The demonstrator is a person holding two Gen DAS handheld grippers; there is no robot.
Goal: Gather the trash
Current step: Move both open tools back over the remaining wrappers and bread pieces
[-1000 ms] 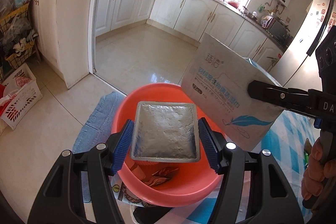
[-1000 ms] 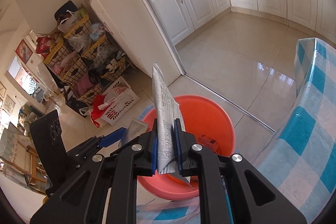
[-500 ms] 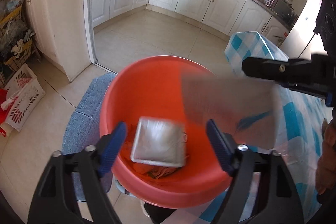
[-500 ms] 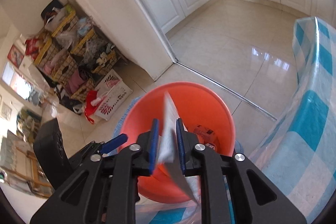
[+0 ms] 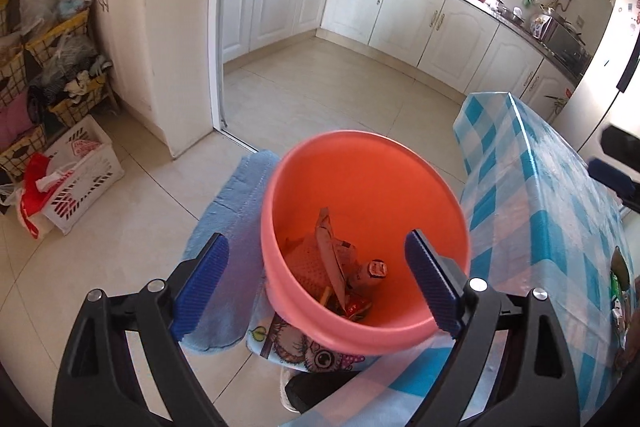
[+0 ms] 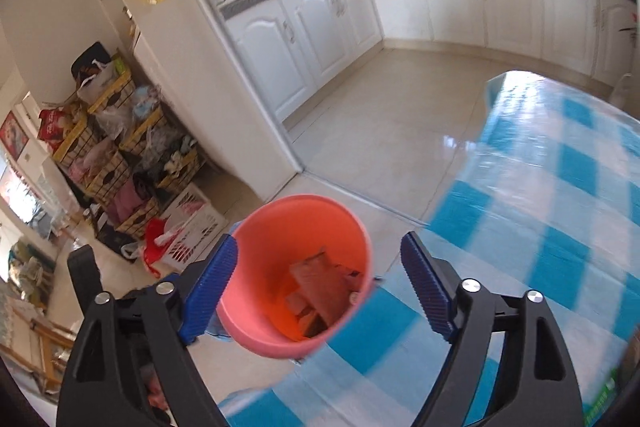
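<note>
An orange-pink plastic bin (image 5: 372, 183) stands on the floor beside the table and holds several wrappers and packets (image 5: 336, 267). It also shows in the right wrist view (image 6: 280, 223), with flat packets (image 6: 320, 291) inside. My left gripper (image 5: 316, 283) is open and empty, above the bin's near rim. My right gripper (image 6: 320, 287) is open and empty, higher up, above the bin and the table edge. One of its blue fingertips (image 5: 612, 173) shows at the right edge of the left wrist view.
A table with a blue-and-white checked cloth (image 5: 540, 211) stands right of the bin, with some packaging (image 5: 620, 287) at its right edge. A blue mat (image 5: 236, 211) lies left of the bin. A white basket (image 5: 80, 171) and stacked wire baskets (image 5: 48, 39) stand left. White kitchen cabinets (image 5: 404, 3) lie beyond.
Both grippers opened: the left let go of the foil tray and the right let go of the white packet, which dropped into the bin. Both grippers then rose and drew back.
</note>
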